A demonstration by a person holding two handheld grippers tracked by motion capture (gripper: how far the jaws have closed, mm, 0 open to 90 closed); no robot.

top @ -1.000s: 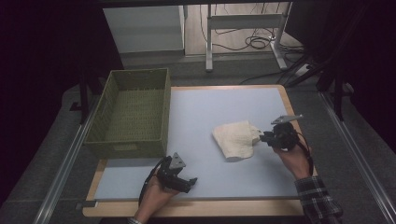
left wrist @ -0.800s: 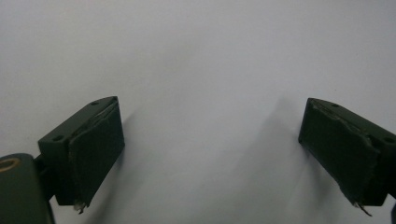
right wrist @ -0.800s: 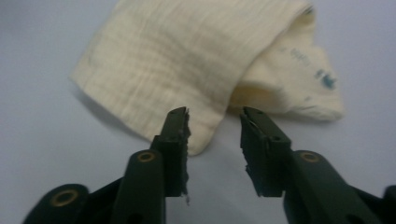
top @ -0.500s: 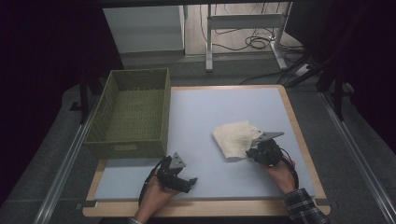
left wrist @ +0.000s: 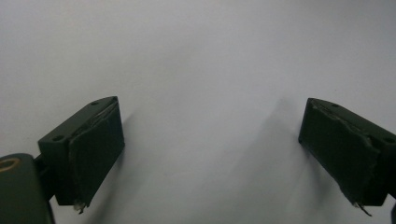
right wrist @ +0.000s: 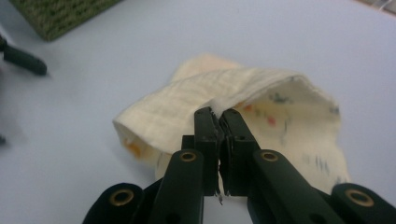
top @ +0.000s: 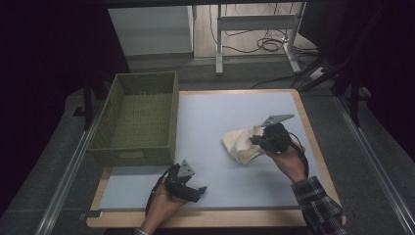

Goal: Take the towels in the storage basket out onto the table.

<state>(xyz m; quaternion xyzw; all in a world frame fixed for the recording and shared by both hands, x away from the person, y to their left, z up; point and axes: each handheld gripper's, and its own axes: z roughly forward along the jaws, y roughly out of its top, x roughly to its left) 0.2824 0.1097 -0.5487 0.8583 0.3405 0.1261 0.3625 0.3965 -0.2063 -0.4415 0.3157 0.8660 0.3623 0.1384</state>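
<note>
Since 0.5 s ago the right claw (top: 258, 140) has shifted a bit up and away from the counter's near edge, taking the cloth's edge w/ it; left claw (top: 196, 190) hasn't moved.

Right claw is pinched tight on a fold of the cream cloth (right wrist: 224, 100), jaws pressed together w/ fabric between the tips. Cloth (top: 242, 143) sits right of center on the pale blue counter (top: 215, 117), partly folded over itself, small colored marks on its inner face.

Left claw rests near the counter's front edge, jaws spread wide, nothing between them, just bare surface beyond the pads (left wrist: 95, 154).

Green woven basket (top: 139, 120) stands at the left side of the counter, well apart from the cloth.
</note>
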